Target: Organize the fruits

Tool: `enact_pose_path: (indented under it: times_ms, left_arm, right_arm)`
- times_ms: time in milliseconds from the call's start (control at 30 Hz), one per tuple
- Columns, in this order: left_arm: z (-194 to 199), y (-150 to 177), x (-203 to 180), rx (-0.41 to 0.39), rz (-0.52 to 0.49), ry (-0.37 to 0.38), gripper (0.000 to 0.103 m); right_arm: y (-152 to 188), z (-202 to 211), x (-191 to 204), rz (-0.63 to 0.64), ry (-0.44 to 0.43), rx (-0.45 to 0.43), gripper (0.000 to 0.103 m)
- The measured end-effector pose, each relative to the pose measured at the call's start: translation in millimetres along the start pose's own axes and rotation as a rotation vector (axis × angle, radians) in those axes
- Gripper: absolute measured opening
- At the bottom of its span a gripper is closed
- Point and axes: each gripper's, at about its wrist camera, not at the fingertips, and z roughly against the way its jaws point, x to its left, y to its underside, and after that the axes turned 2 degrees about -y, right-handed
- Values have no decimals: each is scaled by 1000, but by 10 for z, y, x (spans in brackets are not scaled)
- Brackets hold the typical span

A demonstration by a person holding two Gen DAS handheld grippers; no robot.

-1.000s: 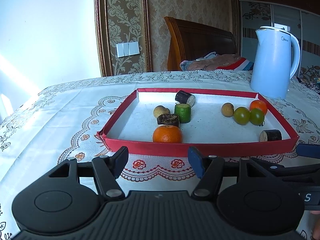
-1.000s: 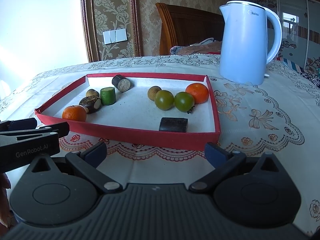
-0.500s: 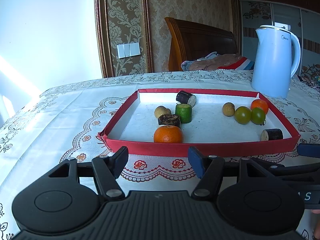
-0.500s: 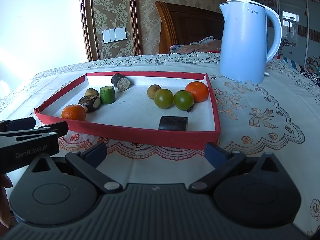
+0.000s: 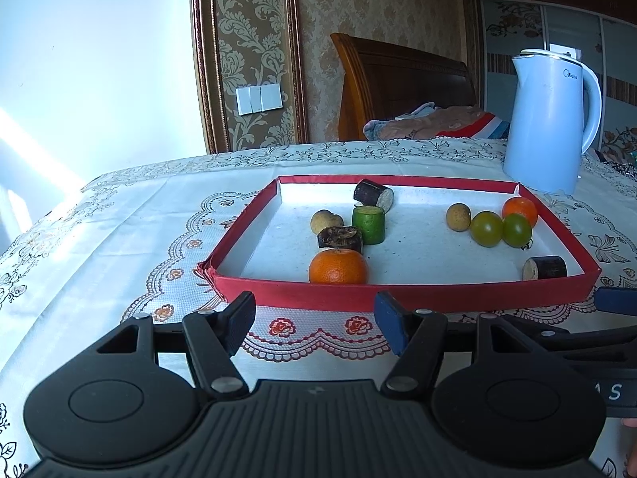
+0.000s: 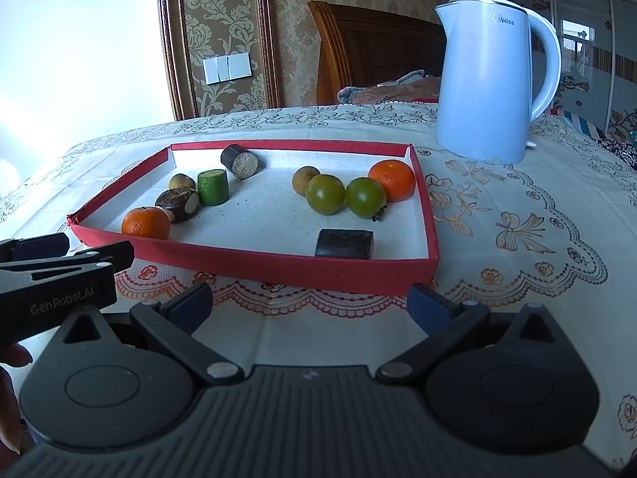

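Over the last second I see almost nothing shift: my left gripper (image 5: 314,320) and right gripper (image 6: 310,304) still hover low in frame, fingers wide and empty. The fruits sit unmoved in the red tray (image 6: 254,258), so sorting gains nothing.

A shallow red-walled cardboard tray (image 6: 254,259) with a white floor sits on the table, holding loose fruits. By its near-left corner rests a round orange tangerine (image 6: 145,222), just beside a dark cut cane piece (image 6: 178,204), a small tan longan (image 6: 181,181) and an upright green cylinder (image 6: 213,187). Another dark cane piece (image 6: 239,161) lies at the far edge. Towards the far-right corner cluster a second longan (image 6: 305,180), two green tomatoes (image 6: 325,194), and a second tangerine (image 6: 391,180). A dark block (image 6: 344,243) lies near the front edge.
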Motion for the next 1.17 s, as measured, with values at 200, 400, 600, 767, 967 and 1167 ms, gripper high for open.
enact_pose_path:
  times_ms: [200,400,600,767,967,1167]
  left_arm:
    - [2,-1,-5,-2,-2,-2,66]
    - [1,-1,-8,0,-4,-4,66]
    - [-2,-2,-2,7,1,-3,66]
    - [23,0,-18,-15,-21,-21,66]
    - [24,-22,27,-9,-2,16,66]
    - [-5,-17,74,8,19,9,66]
  right_arm:
    - [-1,-1,-1,-1,0,0,103]
    - [-1,1,-7,-4,0,1,103]
    - [-3,0,-8,-4,0,1,103]
    - [-1,4,-8,-5,0,1,103]
    - [-1,2,-7,-5,0,0,103]
    - [-1,2,-8,-5,0,1,103]
